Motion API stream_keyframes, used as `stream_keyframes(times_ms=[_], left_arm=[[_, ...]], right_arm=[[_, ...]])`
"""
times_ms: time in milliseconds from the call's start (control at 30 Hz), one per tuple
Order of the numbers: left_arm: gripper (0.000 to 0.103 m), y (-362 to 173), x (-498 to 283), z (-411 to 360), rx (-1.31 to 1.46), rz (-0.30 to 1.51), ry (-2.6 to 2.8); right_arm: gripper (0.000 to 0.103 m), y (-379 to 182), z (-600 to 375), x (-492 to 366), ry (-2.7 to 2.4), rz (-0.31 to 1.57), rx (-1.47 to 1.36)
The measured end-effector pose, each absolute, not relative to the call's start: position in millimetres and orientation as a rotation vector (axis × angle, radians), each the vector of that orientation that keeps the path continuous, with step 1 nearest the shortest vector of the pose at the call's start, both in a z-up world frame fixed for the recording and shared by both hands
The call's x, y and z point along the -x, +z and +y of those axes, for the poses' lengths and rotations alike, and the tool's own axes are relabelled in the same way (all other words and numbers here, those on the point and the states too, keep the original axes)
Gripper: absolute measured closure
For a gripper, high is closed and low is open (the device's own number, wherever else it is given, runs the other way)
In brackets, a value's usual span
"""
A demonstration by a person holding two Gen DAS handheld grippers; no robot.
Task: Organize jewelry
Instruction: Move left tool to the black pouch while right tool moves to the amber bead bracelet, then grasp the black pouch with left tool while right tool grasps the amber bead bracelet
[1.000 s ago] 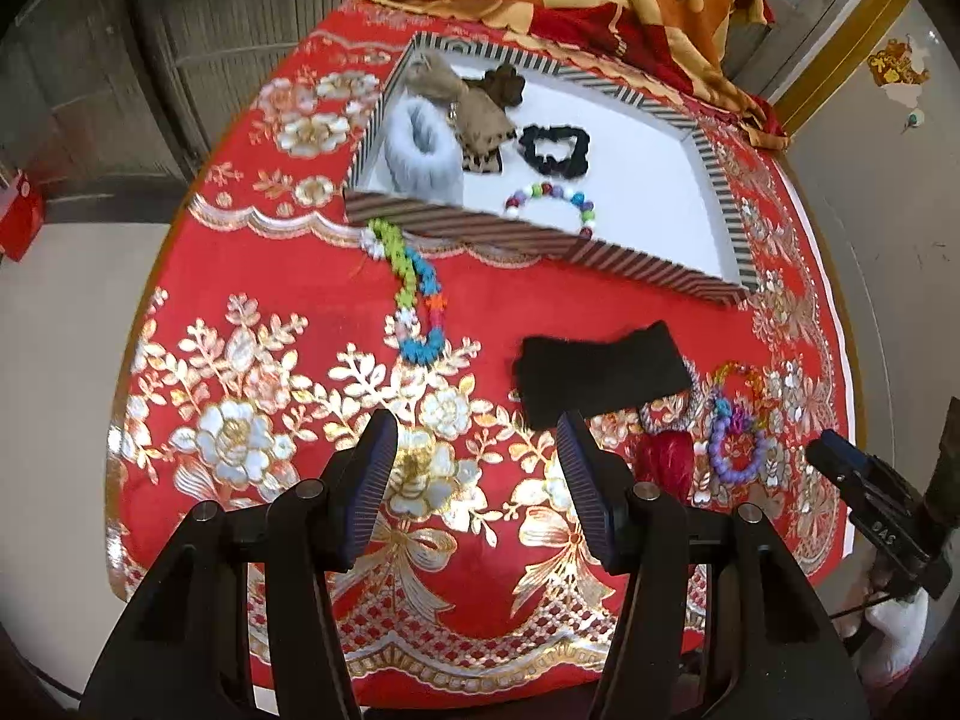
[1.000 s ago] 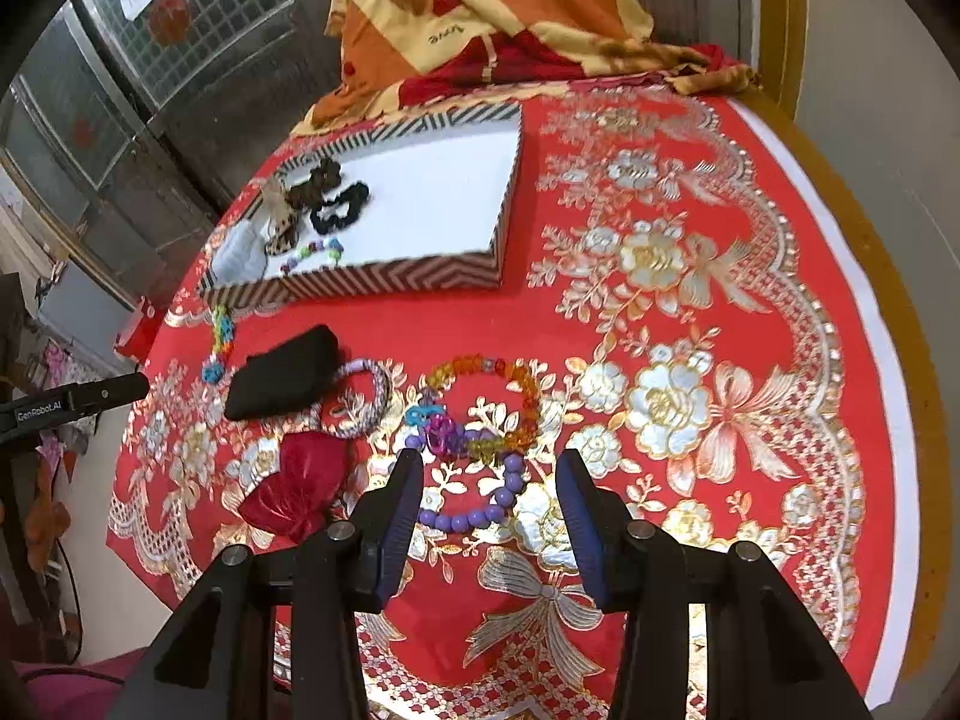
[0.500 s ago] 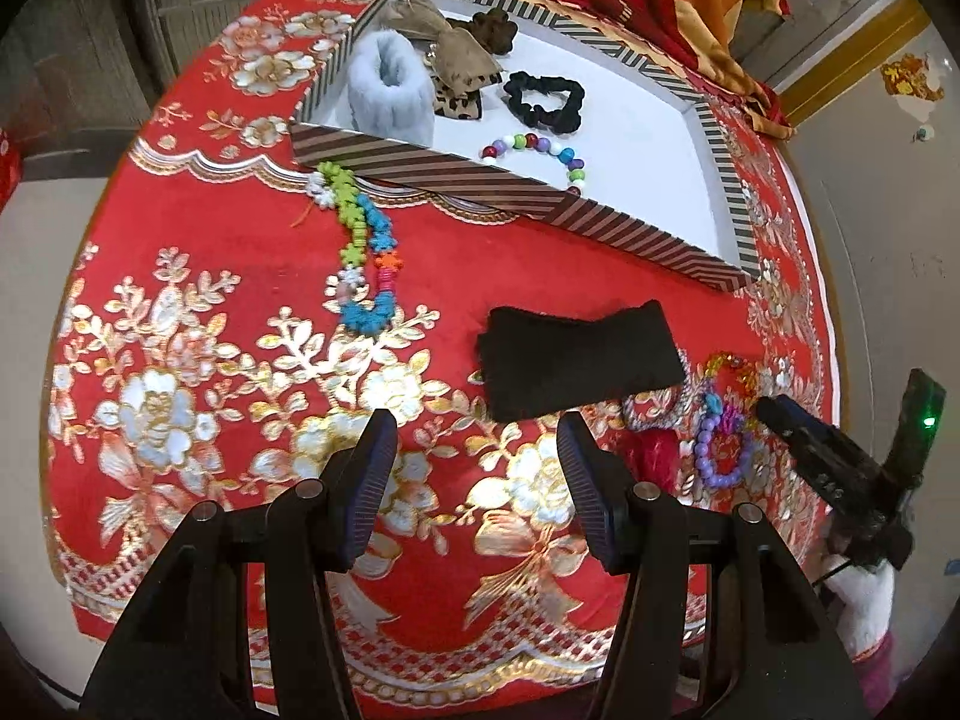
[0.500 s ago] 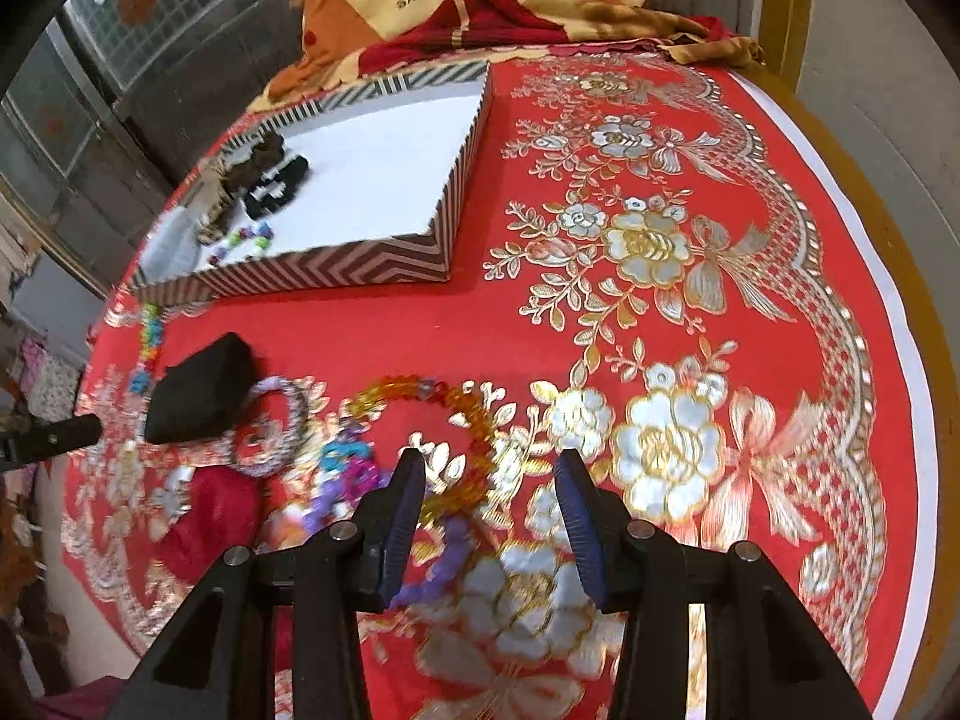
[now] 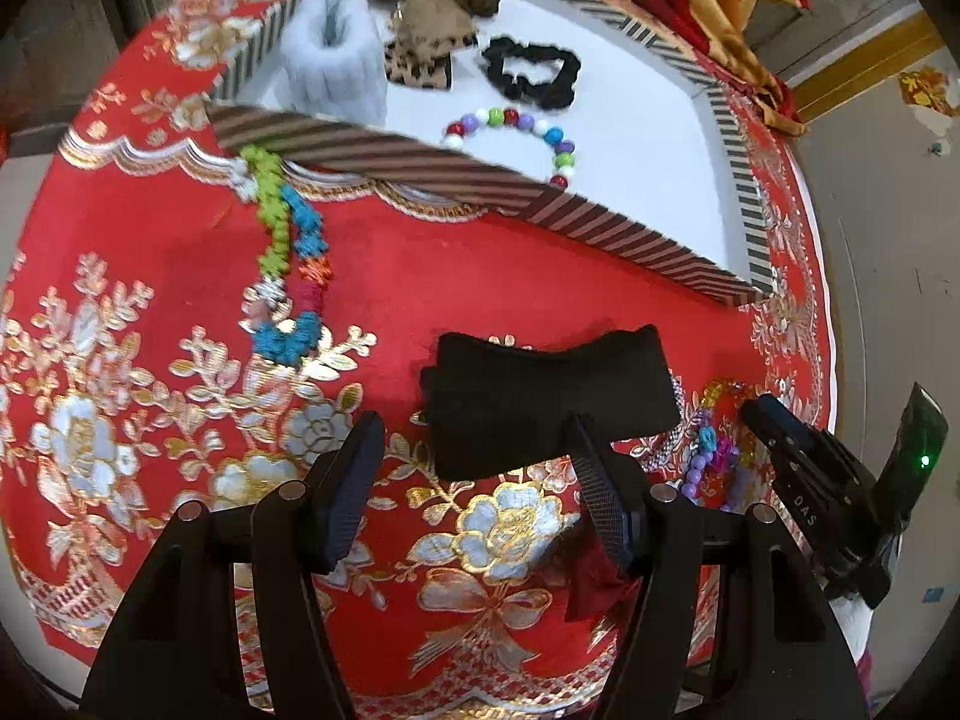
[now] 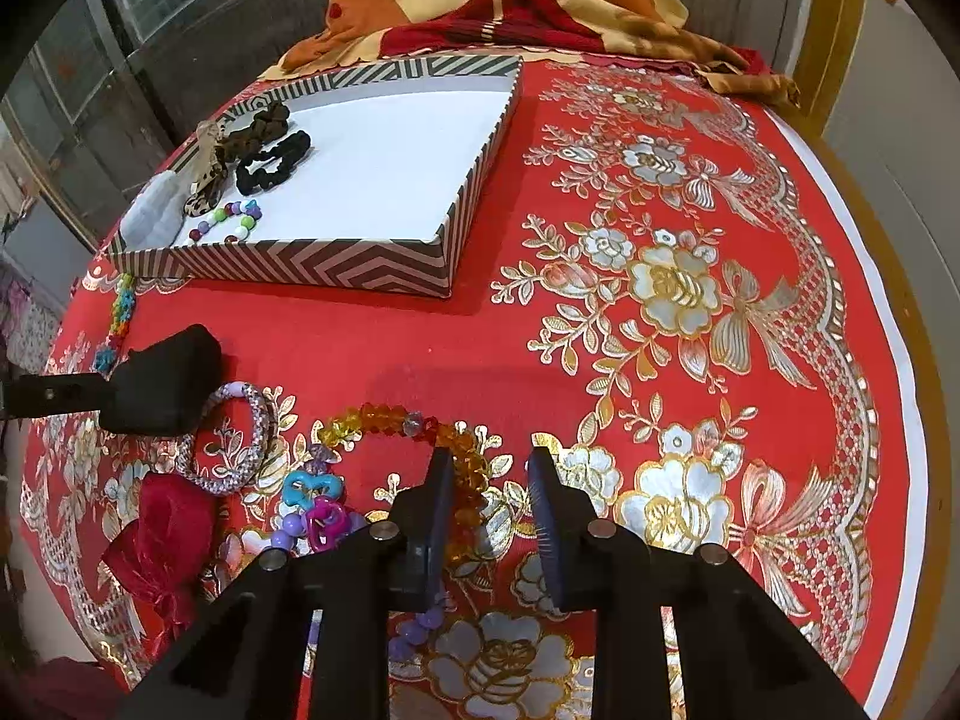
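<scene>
We hold our left gripper low over the red tablecloth with gold and silver flowers, its jaws spread wide and gripping nothing; the folded black fabric band lies just ahead of them, its near edge reaching in between the fingertips. Our right gripper has its jaws parted around the amber and orange crystal bead bracelet, the beads passing between the two fingers, not yet pinched. Just left of it lie the purple bead bracelet with blue and pink heart charms, a silver-lilac woven bangle and a dark red fabric bow. The shallow white tray with a brown zigzag-striped rim sits farther back, holding a black scrunchie, a multicoloured round-bead bracelet and a white fluffy cuff. A bright flower-bead strand lies against the tray's front wall.
</scene>
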State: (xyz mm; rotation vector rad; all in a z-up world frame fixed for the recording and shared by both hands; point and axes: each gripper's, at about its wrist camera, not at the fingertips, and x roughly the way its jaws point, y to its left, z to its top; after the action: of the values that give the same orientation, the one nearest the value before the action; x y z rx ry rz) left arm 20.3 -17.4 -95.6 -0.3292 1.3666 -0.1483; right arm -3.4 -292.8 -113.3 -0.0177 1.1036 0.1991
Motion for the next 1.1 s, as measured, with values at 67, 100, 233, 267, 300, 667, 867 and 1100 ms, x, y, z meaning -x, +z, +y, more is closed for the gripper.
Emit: stream_keyframes(times_ms=[67,100,233,267,300,667,867,1100], left_arm=[[0.04,-101,-23,-20,0.337,1.385,-0.141],[0.04,-104,-25,-21,0.335,1.394,-0.134],[0.04,-103,-29,-30,0.288,1.379,-0.128],[0.051,-102,-29,-33,0.277,1.37,-0.137],[0.066,-104,-29,-35,0.275,1.369,-0.147],[0.094,-69,-21,-28,0.245,1.284,-0.214],[0.094,-33,-18,-27,0.246,1.214,-0.247],[0.094,3,-31,-20,0.244,1.14,-0.265]], right_arm=[[0.085,-114,-294,3,0.201,1.098,0.019],[0.088,-114,-295,3,0.202,1.094,0.017],[0.094,-115,-301,3,0.206,1.081,-0.006],[0.094,-114,-302,4,0.207,1.077,-0.017],[0.094,-115,-303,5,0.208,1.074,-0.028],[0.094,-73,-298,12,0.301,1.002,-0.09],[0.094,-36,-290,12,0.341,0.942,-0.085],[0.094,-8,-288,0,0.356,0.891,-0.064]])
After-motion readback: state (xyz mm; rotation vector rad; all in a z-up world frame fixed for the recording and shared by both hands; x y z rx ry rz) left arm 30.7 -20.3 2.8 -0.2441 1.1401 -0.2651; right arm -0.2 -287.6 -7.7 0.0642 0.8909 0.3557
